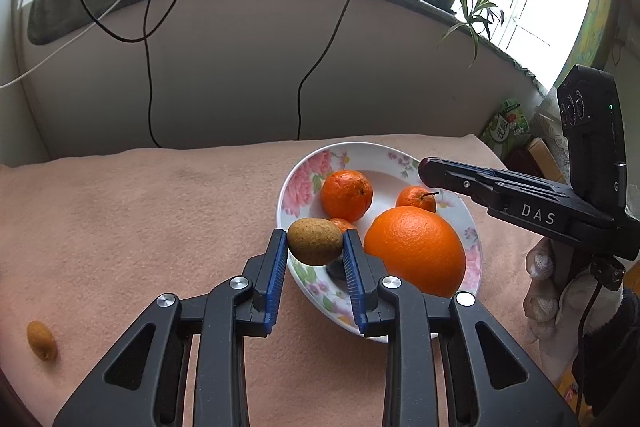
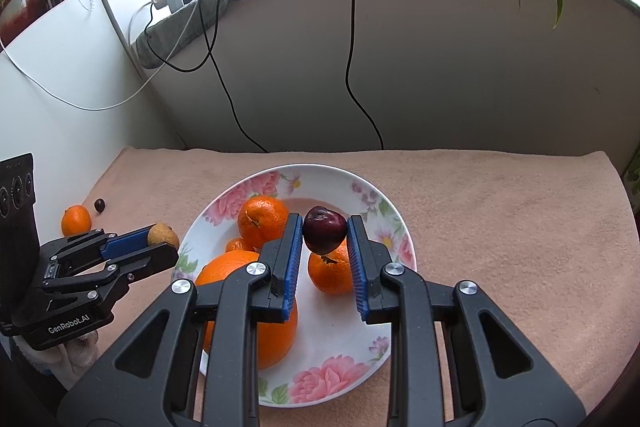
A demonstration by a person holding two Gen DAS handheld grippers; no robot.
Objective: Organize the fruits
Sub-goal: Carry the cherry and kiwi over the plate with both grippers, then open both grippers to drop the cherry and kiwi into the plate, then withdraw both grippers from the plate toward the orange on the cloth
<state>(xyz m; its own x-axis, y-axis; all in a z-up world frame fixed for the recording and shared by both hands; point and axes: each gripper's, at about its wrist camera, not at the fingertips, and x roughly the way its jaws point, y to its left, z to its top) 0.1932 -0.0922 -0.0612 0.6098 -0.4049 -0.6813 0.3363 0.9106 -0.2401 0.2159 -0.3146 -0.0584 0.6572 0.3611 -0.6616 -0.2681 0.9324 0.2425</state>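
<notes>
1. The left gripper (image 1: 315,243) is clamped on a brownish-yellow fruit (image 1: 315,241) just over the near rim of the floral plate (image 1: 304,179).
2. The right gripper (image 2: 324,231) grips a dark red fruit (image 2: 324,230) above the plate's middle.
3. One large orange (image 1: 415,251) and several mandarins already lie in the plate; both held fruits are not yet set down.
4. Only the left view shows a small yellow fruit (image 1: 41,340) loose on the cloth; only the right view shows a stray mandarin (image 2: 75,220) and a dark berry (image 2: 99,205).

Black plastic left hand-held gripper (image 1: 316,247) and right hand-held gripper (image 2: 323,233), blue ribbed pads (image 1: 276,279), silver screws (image 1: 238,282). White "DAS" and "GenRobot.AI" markings. White knitted glove (image 1: 544,291), dark sleeve, black cable.
</notes>
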